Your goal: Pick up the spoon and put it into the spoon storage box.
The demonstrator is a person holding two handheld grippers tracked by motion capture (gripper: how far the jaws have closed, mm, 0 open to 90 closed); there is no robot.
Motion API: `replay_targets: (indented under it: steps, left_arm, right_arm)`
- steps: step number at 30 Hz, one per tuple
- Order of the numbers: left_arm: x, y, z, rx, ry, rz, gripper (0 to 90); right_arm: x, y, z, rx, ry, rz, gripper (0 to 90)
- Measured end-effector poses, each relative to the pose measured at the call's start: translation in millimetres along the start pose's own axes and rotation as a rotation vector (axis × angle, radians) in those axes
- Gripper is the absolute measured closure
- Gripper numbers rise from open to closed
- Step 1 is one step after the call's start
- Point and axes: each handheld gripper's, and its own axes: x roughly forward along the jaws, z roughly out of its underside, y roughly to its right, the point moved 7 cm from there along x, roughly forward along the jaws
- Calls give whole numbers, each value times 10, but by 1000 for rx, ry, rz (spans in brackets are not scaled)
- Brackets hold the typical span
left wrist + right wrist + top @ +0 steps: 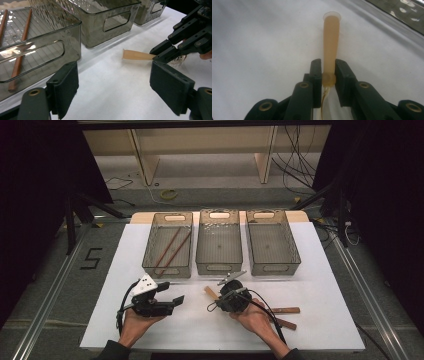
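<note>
Landmark: middle bin [219, 242], the centre one of three smoky clear bins at the far side of the white table [100, 320].
Right gripper [226, 289]: just in front of the middle bin, toward the person; jaws clenched on the pale handle [331, 42], with the pads pressing its near end from both sides.
Pale handle: a tan, tapered stick, in front of the middle bin's near wall, jutting from the jaws; whether its far end rests on the table cannot be told.
Left gripper [172, 301]: in front of the left bin [168, 245], left of the middle bin; jaws released, wide apart, with nothing between them.
Left bin: holds two brown sticks [170, 251] that lie slantwise.
Brown utensils [285, 316]: two, on the table, right of the right gripper and well in front of the right bin [272, 241].
</note>
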Motion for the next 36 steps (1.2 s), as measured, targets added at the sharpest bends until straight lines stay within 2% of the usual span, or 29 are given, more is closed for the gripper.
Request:
replay_targets:
  steps: [7, 13, 24, 30, 36]
  left_arm:
    - [-2, -5, -1, 2, 0, 1, 225]
    - [-10, -10, -8, -6, 9, 0, 225]
    - [-10, -21, -12, -9, 19, -4, 224]
    - [-15, -20, -18, -10, 26, 3, 223]
    - [-23, -27, -28, -18, 41, -1, 222]
  right_arm:
    - [-171, 25, -104, 36, 61, -39, 776]
    - [-289, 90, -197, 26, 100, -30, 777]
    - [-571, 217, -492, 29, 196, -27, 778]
    - [-671, 346, -695, 31, 227, 4, 778]
    - [-680, 508, -886, 46, 244, 39, 777]
